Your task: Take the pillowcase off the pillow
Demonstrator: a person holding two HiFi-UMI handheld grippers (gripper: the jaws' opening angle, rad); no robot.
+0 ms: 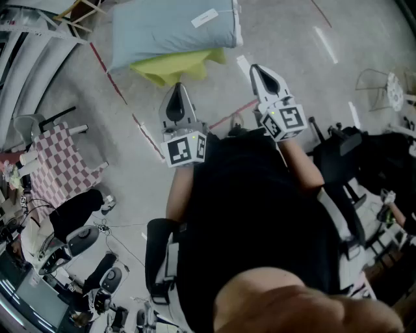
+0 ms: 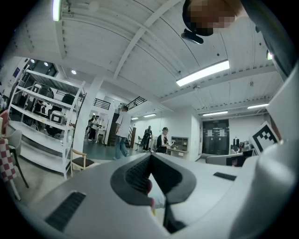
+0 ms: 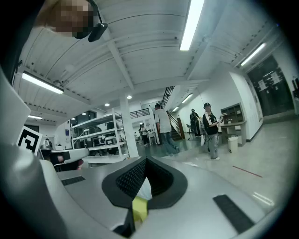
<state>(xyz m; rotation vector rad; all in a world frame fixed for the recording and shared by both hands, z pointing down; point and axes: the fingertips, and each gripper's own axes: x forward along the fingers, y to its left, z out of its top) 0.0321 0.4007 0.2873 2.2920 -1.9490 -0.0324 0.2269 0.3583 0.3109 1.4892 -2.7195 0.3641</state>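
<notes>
A pillow lies on the grey floor at the top of the head view, in a light blue pillowcase (image 1: 172,29) with a white label (image 1: 205,17). The yellow pillow (image 1: 175,65) sticks out of the pillowcase's near edge. My left gripper (image 1: 179,88) is held up in front of my chest, its jaws shut and empty, its tip just short of the yellow edge. To its right, my right gripper (image 1: 257,69) is also shut and holds nothing. Seen from its own camera, the left gripper (image 2: 150,156) has its jaws together, as does the right gripper (image 3: 144,161).
Red tape lines (image 1: 107,71) cross the floor. A red-and-white checked seat (image 1: 58,162) stands at the left, with machines below it. Black equipment (image 1: 351,149) and a wire chair (image 1: 383,84) are at the right. Several people (image 3: 163,126) and metal shelving (image 2: 42,121) stand farther off.
</notes>
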